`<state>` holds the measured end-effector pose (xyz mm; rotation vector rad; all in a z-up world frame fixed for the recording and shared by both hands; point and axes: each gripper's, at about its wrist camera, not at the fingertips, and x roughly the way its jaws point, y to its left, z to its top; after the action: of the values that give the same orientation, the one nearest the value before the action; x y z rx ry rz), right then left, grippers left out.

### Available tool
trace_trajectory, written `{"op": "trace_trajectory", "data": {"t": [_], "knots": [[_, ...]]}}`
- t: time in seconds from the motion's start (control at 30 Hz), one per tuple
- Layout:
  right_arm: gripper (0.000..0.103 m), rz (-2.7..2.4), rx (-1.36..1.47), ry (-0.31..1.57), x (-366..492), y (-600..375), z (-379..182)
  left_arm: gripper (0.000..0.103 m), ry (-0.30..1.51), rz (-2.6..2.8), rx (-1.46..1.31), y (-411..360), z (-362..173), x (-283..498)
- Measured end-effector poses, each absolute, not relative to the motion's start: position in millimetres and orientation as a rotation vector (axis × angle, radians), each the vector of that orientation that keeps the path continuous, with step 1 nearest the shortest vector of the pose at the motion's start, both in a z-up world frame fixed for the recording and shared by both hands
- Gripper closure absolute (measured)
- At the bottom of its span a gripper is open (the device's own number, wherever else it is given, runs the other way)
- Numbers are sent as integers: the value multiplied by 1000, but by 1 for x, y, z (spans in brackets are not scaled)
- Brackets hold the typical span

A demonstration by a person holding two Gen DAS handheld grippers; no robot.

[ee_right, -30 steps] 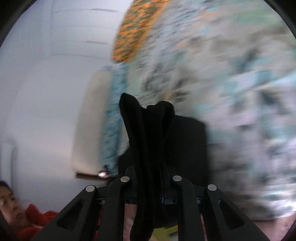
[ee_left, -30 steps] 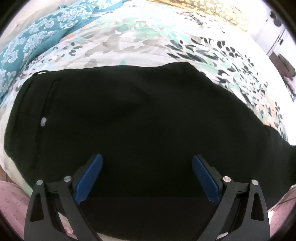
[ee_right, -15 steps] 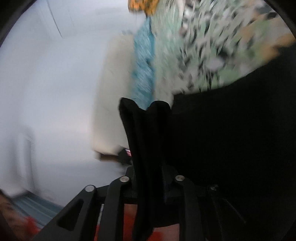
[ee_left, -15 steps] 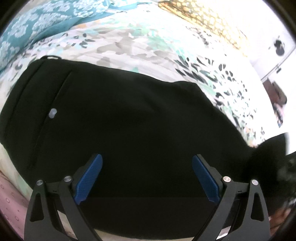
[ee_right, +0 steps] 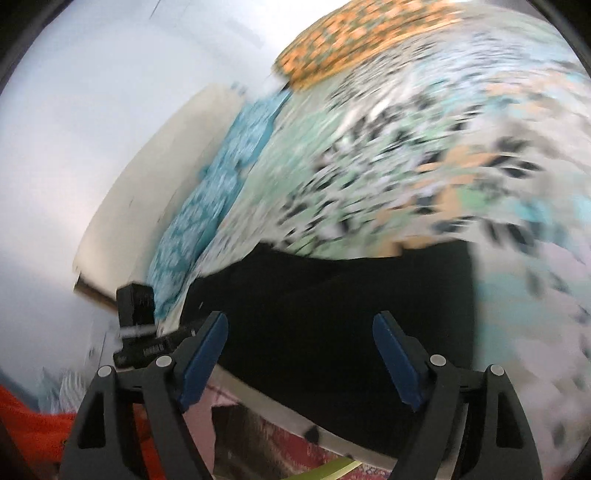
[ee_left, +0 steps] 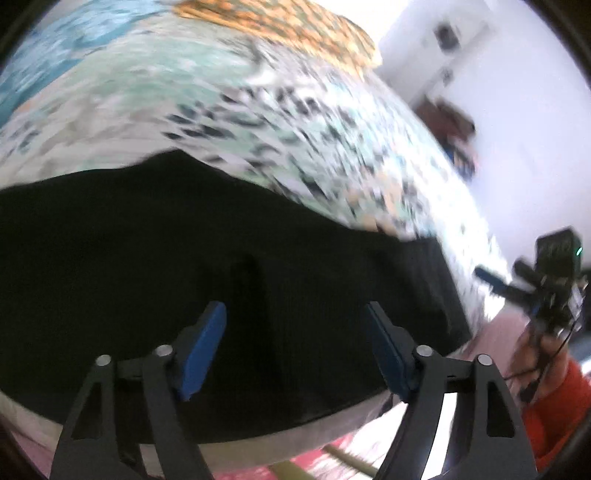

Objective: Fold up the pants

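Note:
The black pants (ee_left: 184, 258) lie folded flat on the patterned bedsheet (ee_left: 258, 122) near the bed's front edge. My left gripper (ee_left: 295, 314) hovers over them. Its blue pads are apart and its jaws are closing, and they press on nothing. In the right wrist view the pants (ee_right: 332, 295) fill the lower middle. My right gripper (ee_right: 299, 325) is over their near edge with its jaws opening, and no cloth is between the pads. At the right edge of the left wrist view, one of the right gripper's blue fingers (ee_left: 487, 277) shows. Both views are blurred by motion.
An orange patterned pillow (ee_left: 288, 26) lies at the far end of the bed, a teal floral cloth (ee_right: 207, 192) along its far side. The bed's edge (ee_right: 280, 402) runs below the pants, over a pink rug (ee_right: 258, 435). A person's red sleeve (ee_left: 554, 413) is at the right.
My right gripper has let go of the black cloth it held upright, and its jaws have spread wide. The left gripper swung right along the pants and its jaws narrowed a little.

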<state>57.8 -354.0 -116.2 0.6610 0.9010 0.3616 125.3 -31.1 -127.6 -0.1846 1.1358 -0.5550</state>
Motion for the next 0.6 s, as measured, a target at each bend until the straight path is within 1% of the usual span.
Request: {"op": "trace_trajectory", "data": {"t": [0.07, 0.1, 0.17, 0.2, 0.3, 0.43, 0.6], "knots": [[22, 325, 693, 879, 51, -367, -117, 28, 1172, -535, -109, -48, -137, 125], [22, 313, 696, 870, 50, -371, -115, 35, 1189, -531, -92, -53, -142, 124], [22, 285, 671, 840, 51, -372, -107, 63, 1229, -538, -87, -59, -154, 124], [22, 267, 647, 833, 52, -373, -104, 92, 1241, -537, -88, -58, -158, 124], [22, 200, 537, 840, 50, -374, -99, 92, 1223, -516, -72, -57, -157, 122], [22, 148, 354, 932, 52, -358, -108, 93, 1162, -441, -22, -39, -142, 117], [22, 277, 210, 1008, 54, -320, -123, 90, 1217, -432, 21, -38, -161, 119]]}}
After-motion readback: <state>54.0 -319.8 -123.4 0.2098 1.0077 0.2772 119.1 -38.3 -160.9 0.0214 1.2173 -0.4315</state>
